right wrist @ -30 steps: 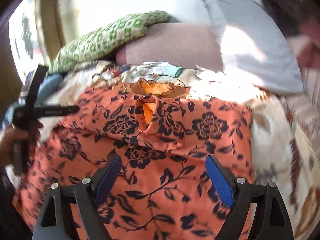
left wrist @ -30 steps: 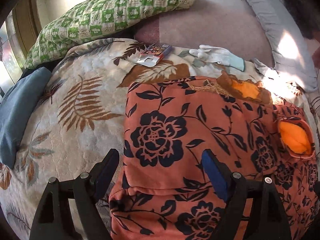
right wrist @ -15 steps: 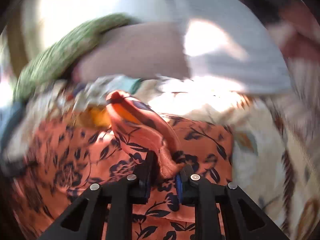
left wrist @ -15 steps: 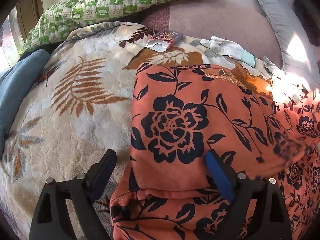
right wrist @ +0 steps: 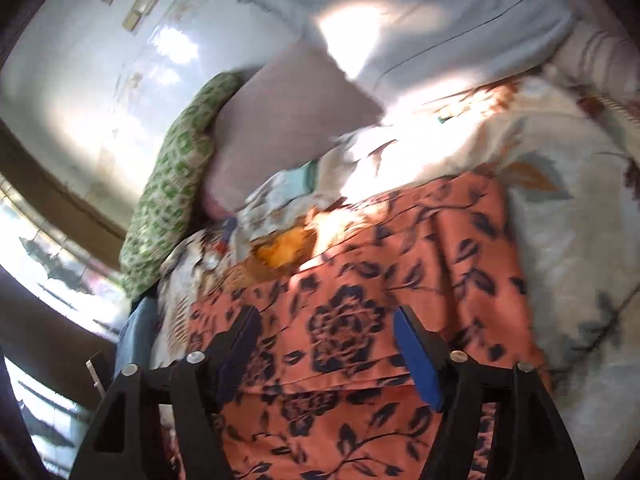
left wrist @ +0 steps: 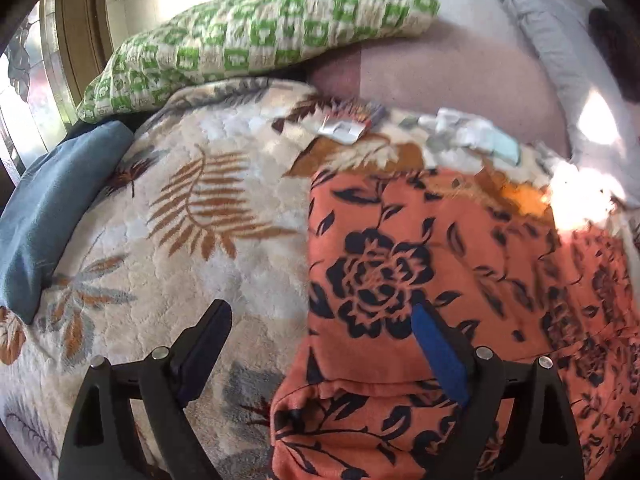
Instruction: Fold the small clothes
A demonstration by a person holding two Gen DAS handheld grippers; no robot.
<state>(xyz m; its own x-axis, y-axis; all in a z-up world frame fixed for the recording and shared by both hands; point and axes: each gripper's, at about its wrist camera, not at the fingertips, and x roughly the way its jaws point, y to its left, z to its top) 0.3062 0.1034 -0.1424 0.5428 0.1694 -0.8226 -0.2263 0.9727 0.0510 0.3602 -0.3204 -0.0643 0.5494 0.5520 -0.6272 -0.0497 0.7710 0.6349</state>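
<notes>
Two grippers angled down over orange floral garment point(left wrist: 460, 264), left gripper point(left wrist: 322, 320) spread wide, right gripper point(right wrist: 326, 330) opening, empty.

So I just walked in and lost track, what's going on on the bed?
A person with a hand-held gripper in each hand is folding an orange floral garment on a leaf-patterned blanket. The left hand-held gripper hangs open over the garment's left edge. The right hand-held gripper is opening above the cloth, nothing between its fingers.
</notes>
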